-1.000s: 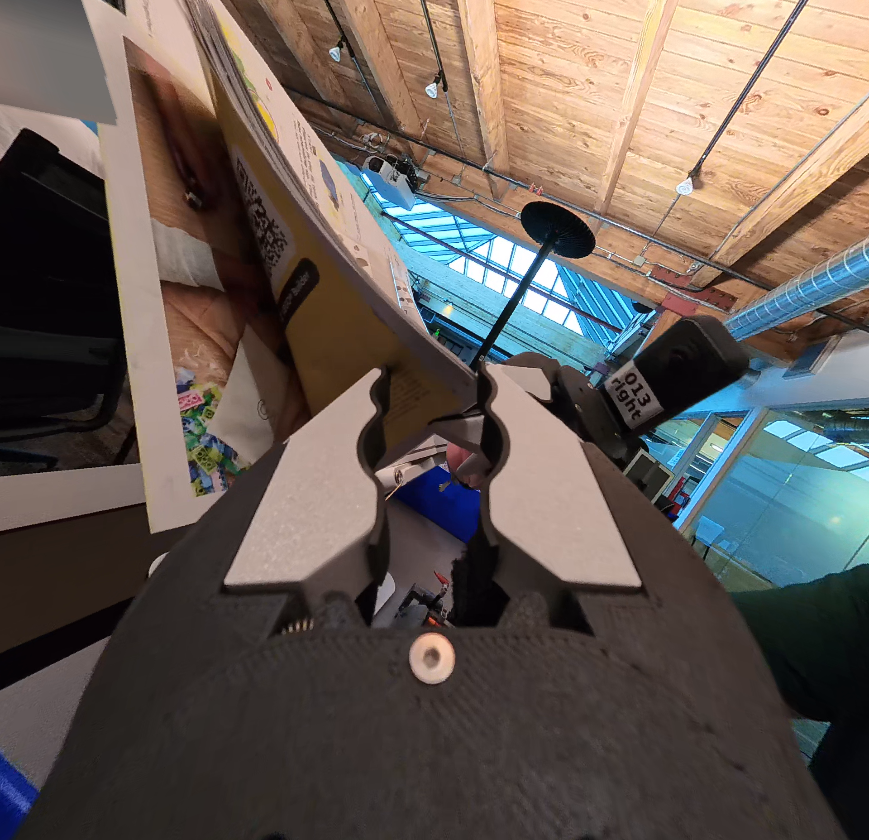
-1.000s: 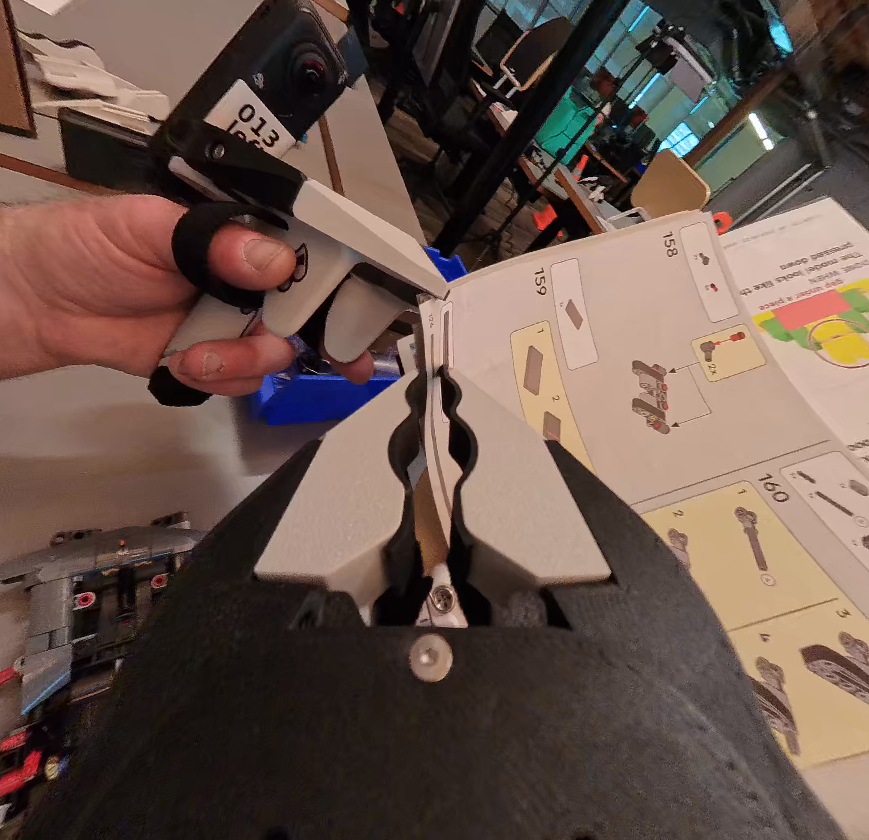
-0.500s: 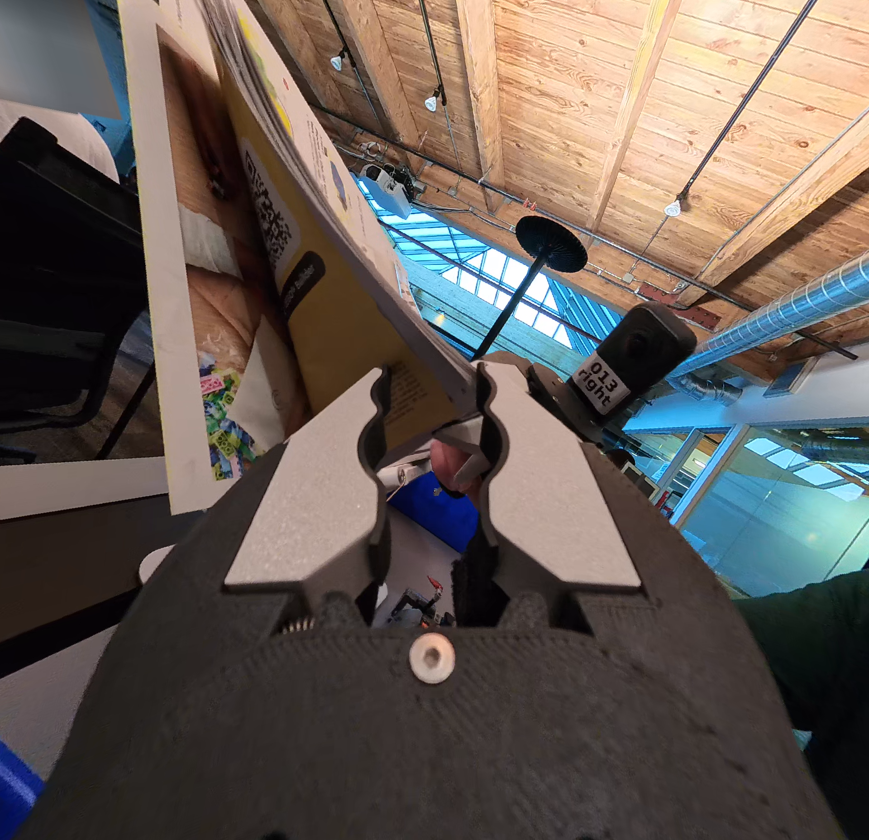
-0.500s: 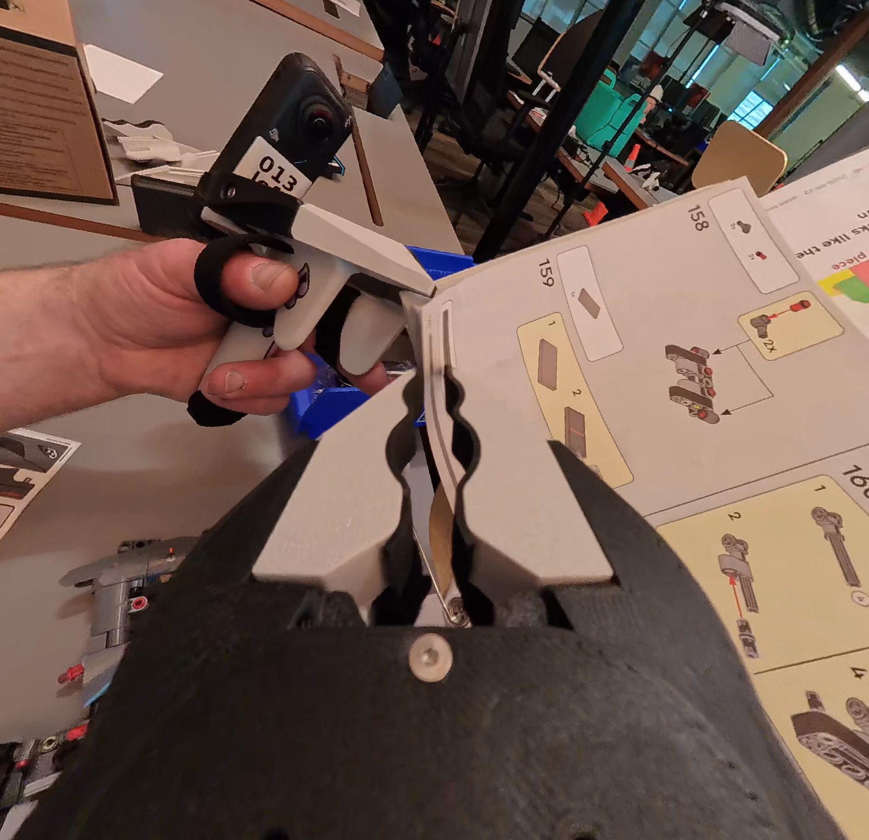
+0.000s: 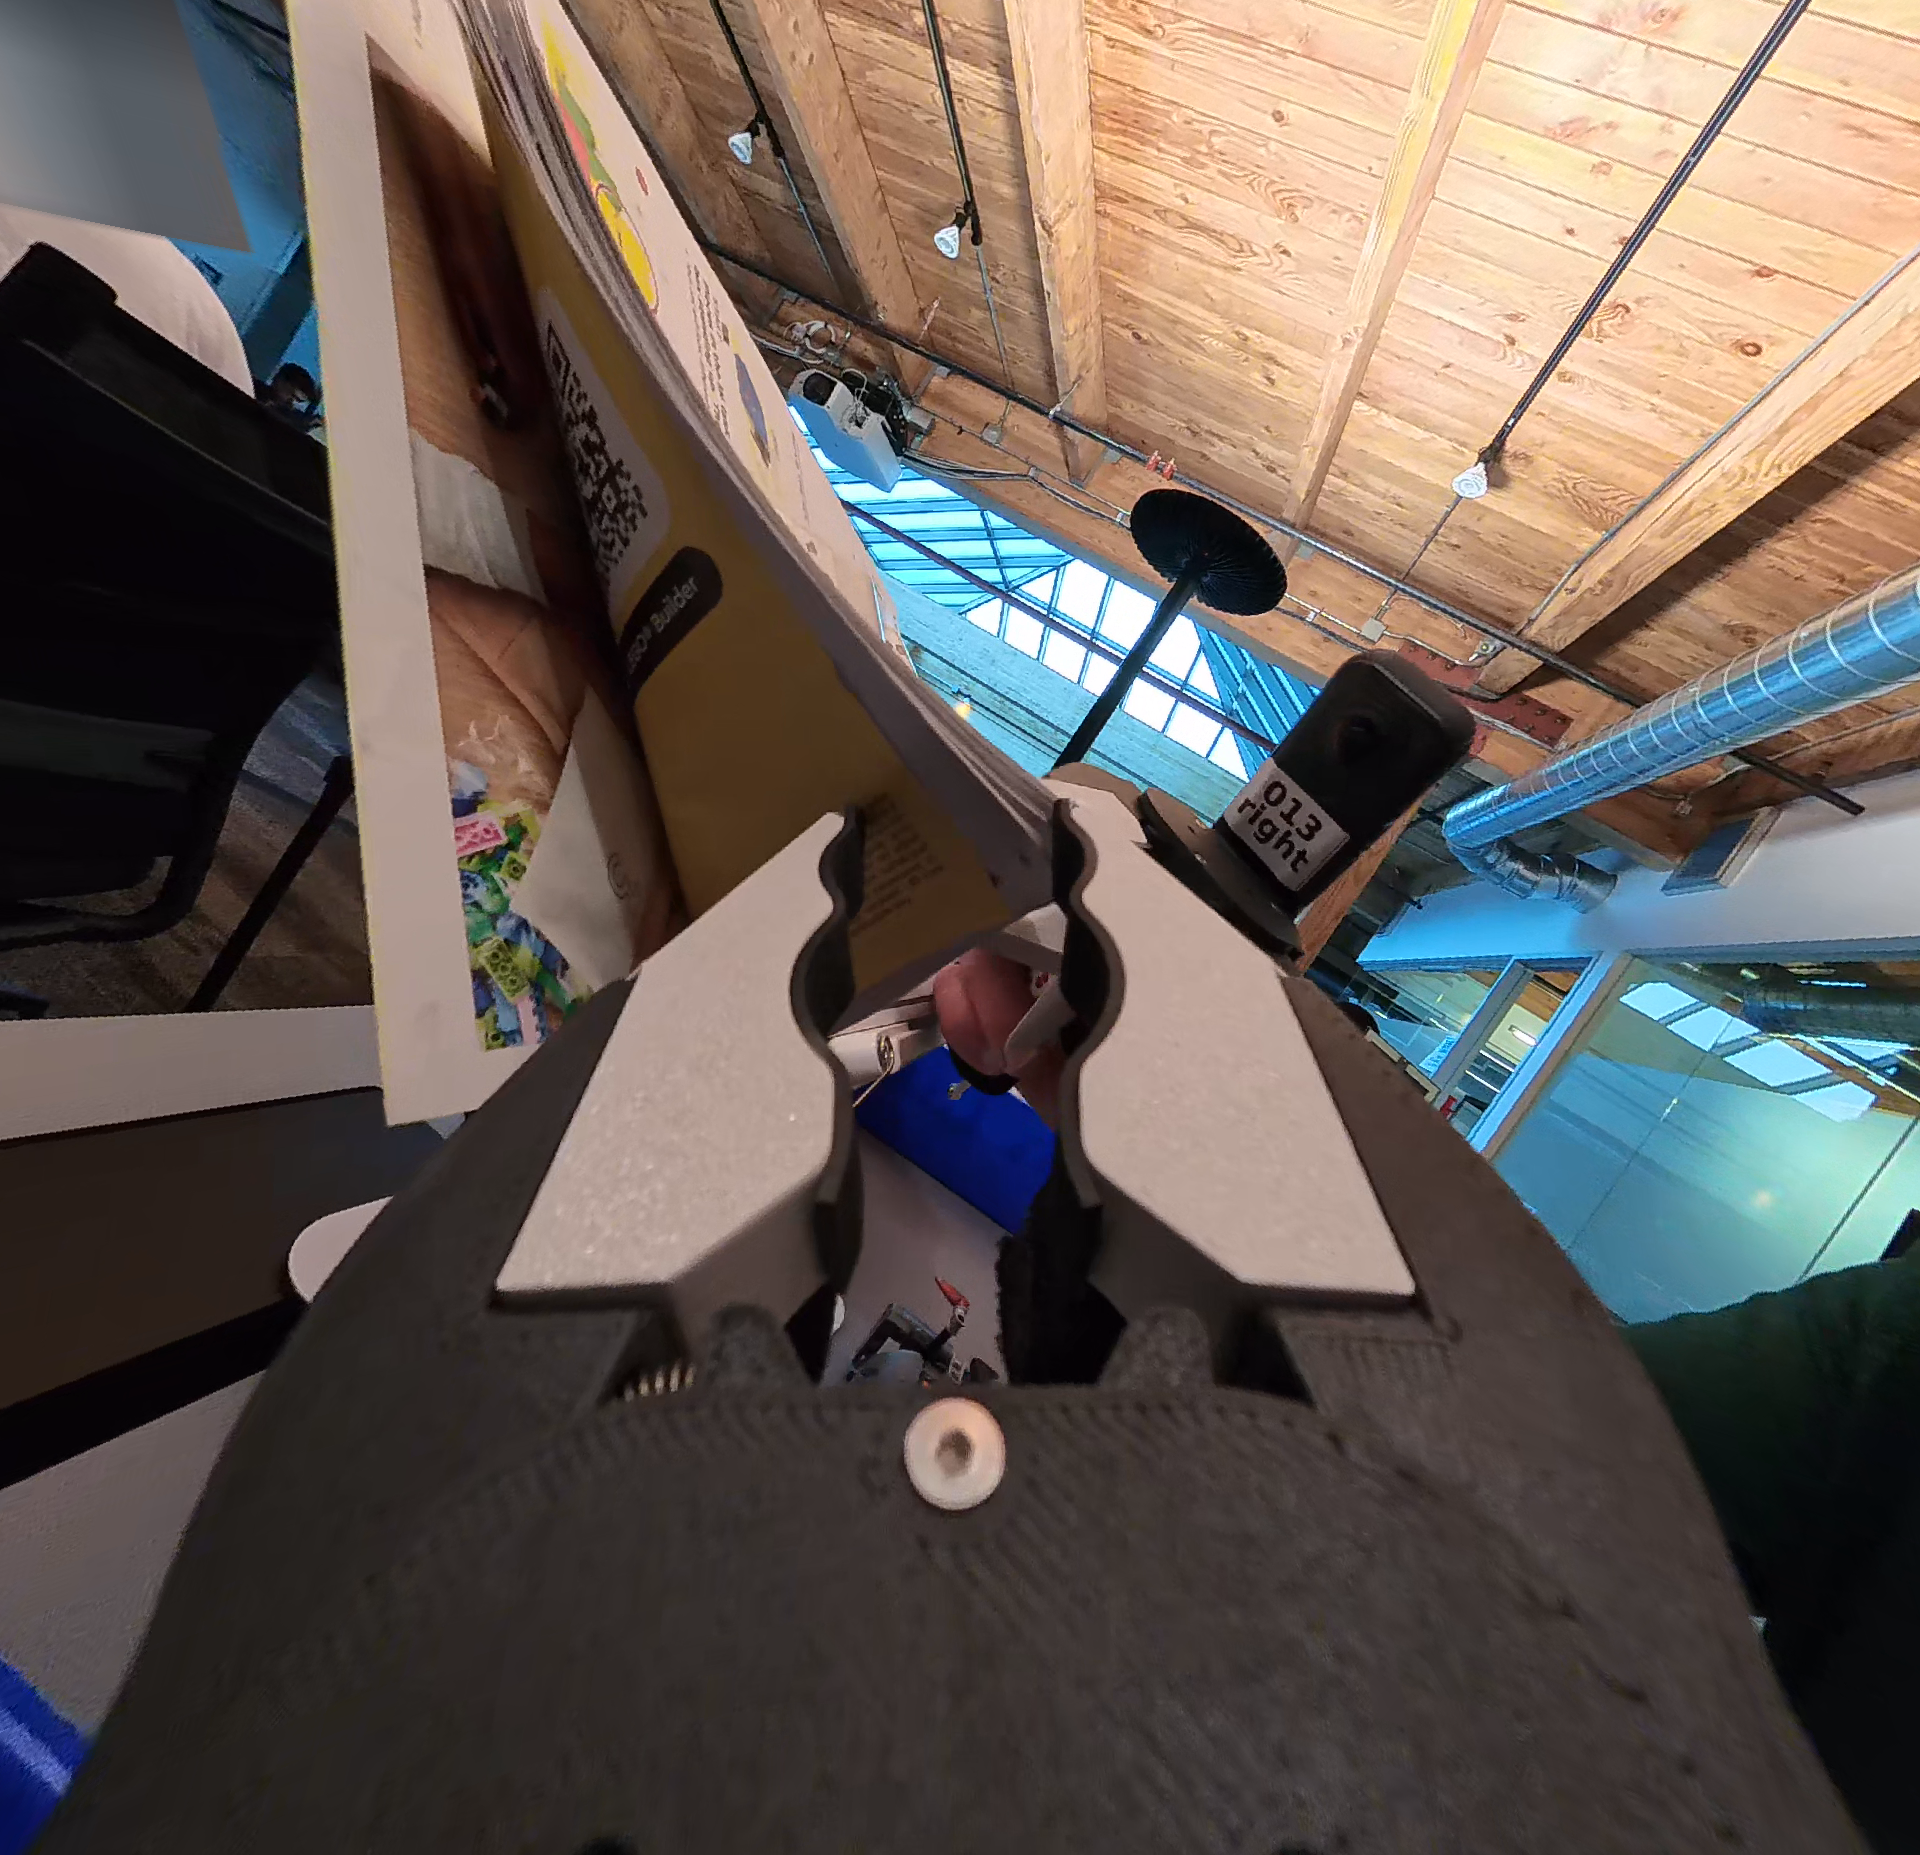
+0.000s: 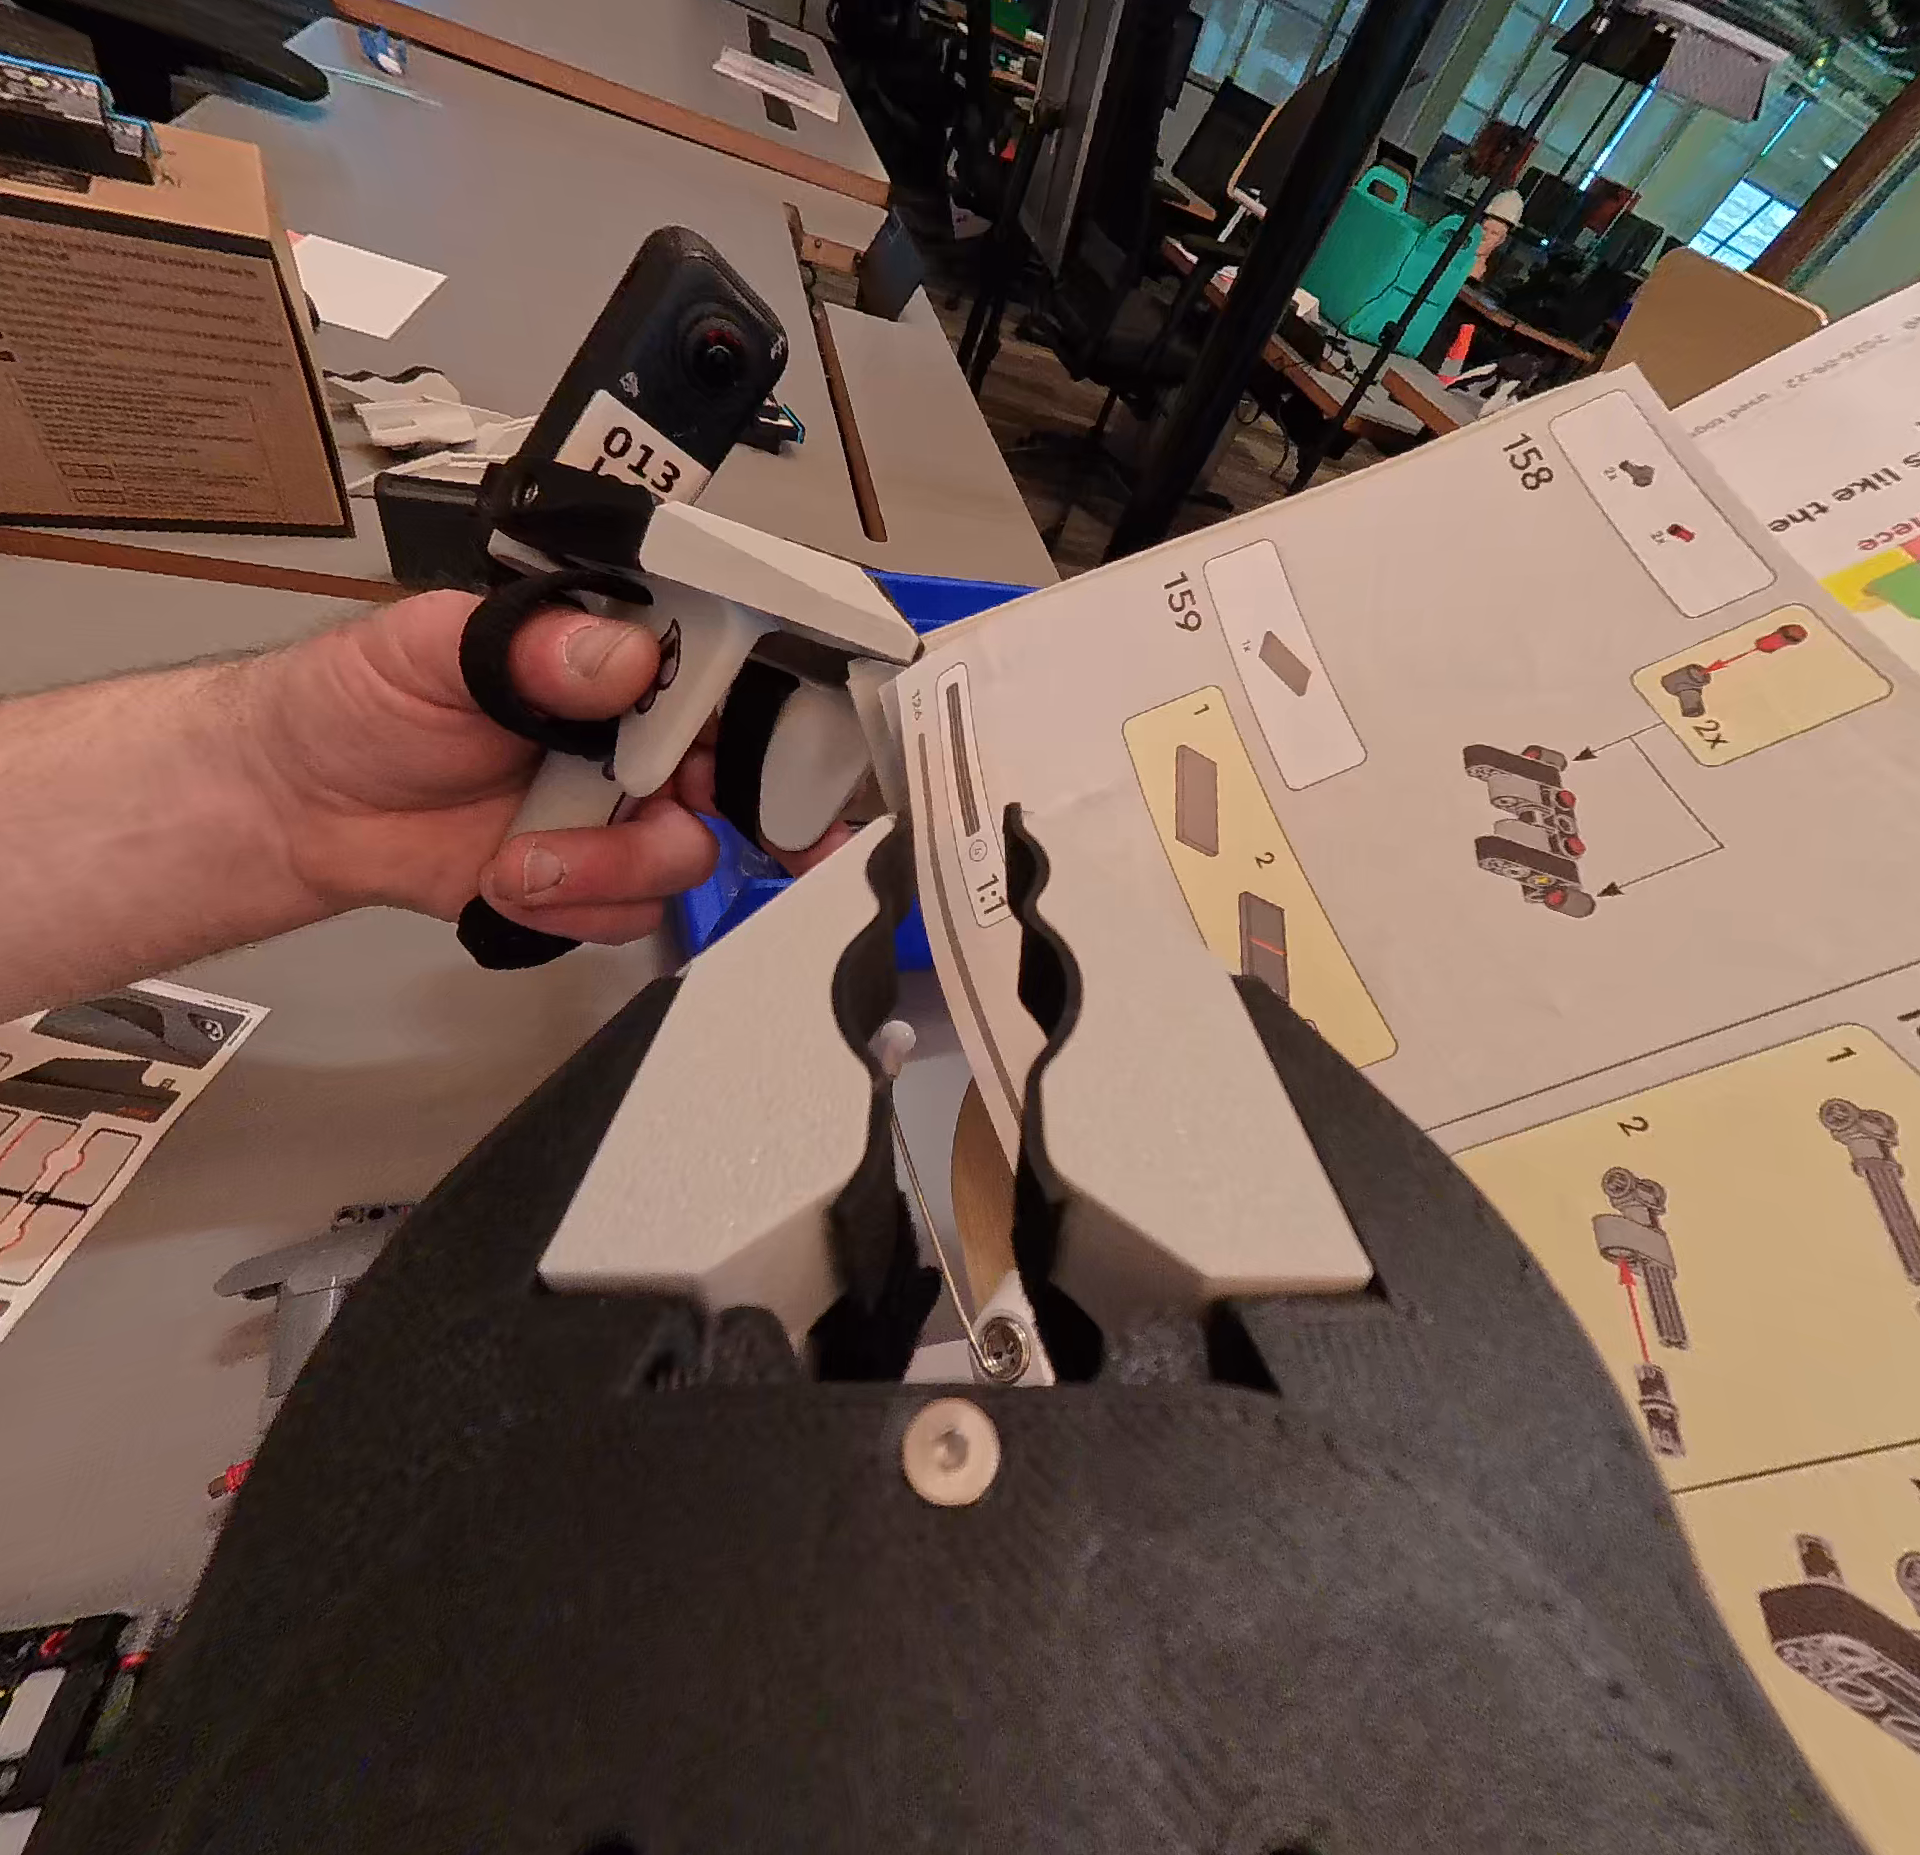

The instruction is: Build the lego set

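Note:
The open instruction booklet (image 6: 1455,662) is held up off the table, with build-step pages facing the right wrist view. My right gripper (image 6: 956,829) is open; the page edge lies between its jaws against the right finger (image 6: 1143,1078). My left gripper (image 5: 951,829) is shut on the booklet's lower corner (image 5: 727,725), with the page stack against its right finger. It also shows in the right wrist view (image 6: 883,683), held by a hand (image 6: 343,756), clamped on that corner. A grey part-built Lego model (image 6: 301,1286) lies on the table at lower left.
A blue parts bin (image 6: 727,901) sits behind the grippers and also shows in the left wrist view (image 5: 956,1130). A sticker sheet (image 6: 94,1109) lies at left, and a cardboard box (image 6: 135,371) stands at the far left. Black Lego parts (image 6: 52,1680) lie at the bottom left.
My right gripper's jaws have widened and let go of the page they pinched. The booklet has been raised and tilted. The left gripper's jaw gap is unchanged.

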Demonstrator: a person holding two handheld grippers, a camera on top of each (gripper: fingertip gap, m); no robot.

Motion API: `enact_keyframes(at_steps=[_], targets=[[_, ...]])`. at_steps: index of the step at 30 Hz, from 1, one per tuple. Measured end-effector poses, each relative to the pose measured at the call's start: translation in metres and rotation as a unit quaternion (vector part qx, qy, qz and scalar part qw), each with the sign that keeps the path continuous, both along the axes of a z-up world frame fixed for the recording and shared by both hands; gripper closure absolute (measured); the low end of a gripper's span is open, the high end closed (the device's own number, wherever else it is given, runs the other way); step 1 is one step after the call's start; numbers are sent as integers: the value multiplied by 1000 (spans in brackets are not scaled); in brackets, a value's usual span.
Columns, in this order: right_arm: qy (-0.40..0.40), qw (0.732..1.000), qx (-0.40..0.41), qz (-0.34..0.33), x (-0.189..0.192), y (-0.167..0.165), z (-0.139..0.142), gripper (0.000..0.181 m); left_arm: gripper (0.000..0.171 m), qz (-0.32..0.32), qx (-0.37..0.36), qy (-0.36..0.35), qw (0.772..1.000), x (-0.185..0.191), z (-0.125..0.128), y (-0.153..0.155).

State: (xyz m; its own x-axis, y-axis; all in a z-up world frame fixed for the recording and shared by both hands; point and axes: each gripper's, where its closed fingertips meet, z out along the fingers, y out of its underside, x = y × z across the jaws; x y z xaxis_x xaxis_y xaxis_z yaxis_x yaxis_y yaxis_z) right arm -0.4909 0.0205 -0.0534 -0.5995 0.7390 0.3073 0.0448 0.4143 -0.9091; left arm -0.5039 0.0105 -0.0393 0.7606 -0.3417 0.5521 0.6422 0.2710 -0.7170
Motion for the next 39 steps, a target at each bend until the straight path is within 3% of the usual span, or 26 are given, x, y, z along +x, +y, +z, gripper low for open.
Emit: enact_keyframes(at_steps=[9, 15, 21, 24, 28, 32, 36, 39], targets=[[1, 1000, 2, 11, 4, -1, 3, 181, 138, 0, 1, -2, 1000, -1, 0, -1], [53, 997, -42, -25, 26, 22, 38, 181, 138, 2, 0, -3, 1000, -2, -1, -1], [133, 978, -114, -112, 94, 93, 83, 181, 138, 8, -2, -6, 1000, -6, -4, -1], [161, 959, -154, -177, 139, 144, 88, 181, 139, 10, -3, -7, 1000, -7, -5, -1], [164, 928, -190, -274, 189, 215, 66, 181, 138, 15, -8, -6, 1000, -9, -6, -2], [118, 895, -203, -380, 218, 278, 22, 181, 139, 20, -15, -4, 1000, -9, -8, -1], [121, 872, -167, -444, 244, 304, 8, 172, 139, 21, -21, -2, 1000, -8, -10, 2], [148, 861, -138, -466, 257, 305, 23, 146, 139, 22, -24, 0, 999, -7, -12, 5]])
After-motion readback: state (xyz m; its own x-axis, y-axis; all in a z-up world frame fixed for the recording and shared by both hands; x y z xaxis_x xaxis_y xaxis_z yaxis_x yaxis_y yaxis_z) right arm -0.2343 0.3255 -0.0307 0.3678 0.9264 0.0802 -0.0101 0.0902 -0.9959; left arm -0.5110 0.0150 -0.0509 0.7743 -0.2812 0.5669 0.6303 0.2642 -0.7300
